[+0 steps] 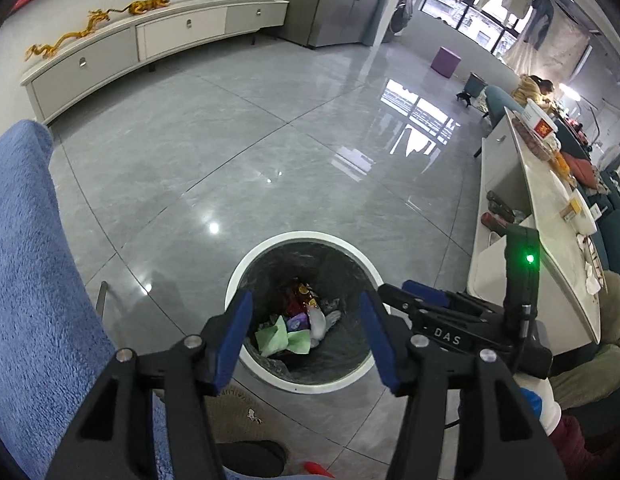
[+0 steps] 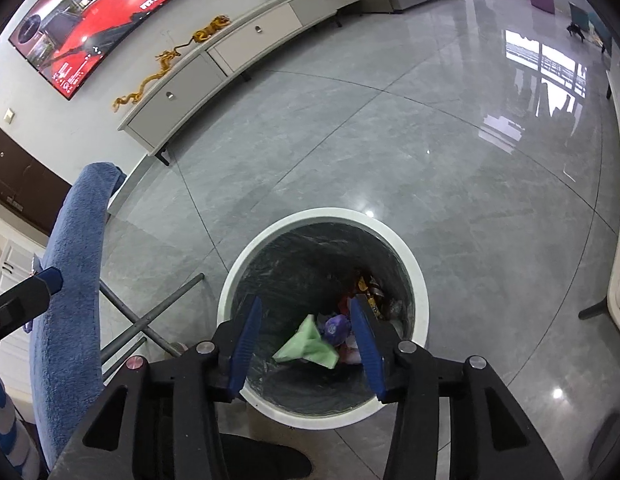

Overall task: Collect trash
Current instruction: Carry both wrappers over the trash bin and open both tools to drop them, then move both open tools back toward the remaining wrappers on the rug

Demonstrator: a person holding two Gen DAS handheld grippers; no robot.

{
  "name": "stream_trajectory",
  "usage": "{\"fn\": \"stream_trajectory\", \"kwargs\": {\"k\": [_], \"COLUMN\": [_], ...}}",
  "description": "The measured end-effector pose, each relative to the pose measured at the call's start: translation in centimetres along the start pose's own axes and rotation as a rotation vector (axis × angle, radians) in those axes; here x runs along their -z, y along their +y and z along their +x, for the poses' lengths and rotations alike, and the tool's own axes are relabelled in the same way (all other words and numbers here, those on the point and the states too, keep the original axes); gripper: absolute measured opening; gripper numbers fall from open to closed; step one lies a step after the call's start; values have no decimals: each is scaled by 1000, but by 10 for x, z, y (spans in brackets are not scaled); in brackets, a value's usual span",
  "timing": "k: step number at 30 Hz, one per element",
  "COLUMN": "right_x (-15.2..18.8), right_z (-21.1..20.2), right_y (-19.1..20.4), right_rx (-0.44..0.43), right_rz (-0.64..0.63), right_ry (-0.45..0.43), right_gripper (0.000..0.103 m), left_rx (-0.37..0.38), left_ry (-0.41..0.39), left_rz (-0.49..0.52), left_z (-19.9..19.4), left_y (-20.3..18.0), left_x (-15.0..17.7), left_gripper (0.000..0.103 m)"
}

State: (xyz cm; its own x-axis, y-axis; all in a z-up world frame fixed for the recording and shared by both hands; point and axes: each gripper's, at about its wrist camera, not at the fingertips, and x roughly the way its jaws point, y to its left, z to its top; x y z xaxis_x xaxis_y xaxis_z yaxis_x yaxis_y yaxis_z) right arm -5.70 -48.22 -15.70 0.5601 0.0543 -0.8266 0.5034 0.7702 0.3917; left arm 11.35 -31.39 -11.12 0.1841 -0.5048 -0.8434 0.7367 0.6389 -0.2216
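Note:
A round white-rimmed bin [image 1: 246, 260] with a dark liner stands on the grey tile floor. It holds trash: green paper [image 1: 280, 338], a white wrapper, purple and red-orange packets. My left gripper [image 1: 306, 338] hangs open and empty above the bin's mouth. The right gripper's body [image 1: 449, 320] shows beside it at the right. In the right wrist view the same bin [image 2: 246, 260] lies below my right gripper [image 2: 308, 340], which is open and empty above the green paper [image 2: 306, 346] and a purple packet [image 2: 335, 328].
A blue fleece-covered chair [image 1: 26, 260] stands left of the bin, with metal legs [image 2: 158, 312]. A white low table [image 1: 545, 208] with snacks and clutter is at the right. A long TV cabinet [image 2: 238, 44] lines the far wall. My slippered foot [image 2: 262, 460] is near the bin.

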Motion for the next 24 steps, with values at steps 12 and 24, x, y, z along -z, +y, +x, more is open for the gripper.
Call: {"fn": "stream_trajectory", "kwargs": {"k": [12,24], "right_x": [-2,-9], "right_z": [-26,-80], "right_y": [20,89], "right_rx": [-28,-131], "right_rz": [-28,-159], "right_ry": [-53,-170], "right_gripper": [45,49], "left_rx": [-161,-330], "left_ry": [-128,-414], "left_rz": [4,-158], "left_z": [-46,-188], "left_y": [-2,49], "left_x": [10,39], "left_gripper": [54,63]}}
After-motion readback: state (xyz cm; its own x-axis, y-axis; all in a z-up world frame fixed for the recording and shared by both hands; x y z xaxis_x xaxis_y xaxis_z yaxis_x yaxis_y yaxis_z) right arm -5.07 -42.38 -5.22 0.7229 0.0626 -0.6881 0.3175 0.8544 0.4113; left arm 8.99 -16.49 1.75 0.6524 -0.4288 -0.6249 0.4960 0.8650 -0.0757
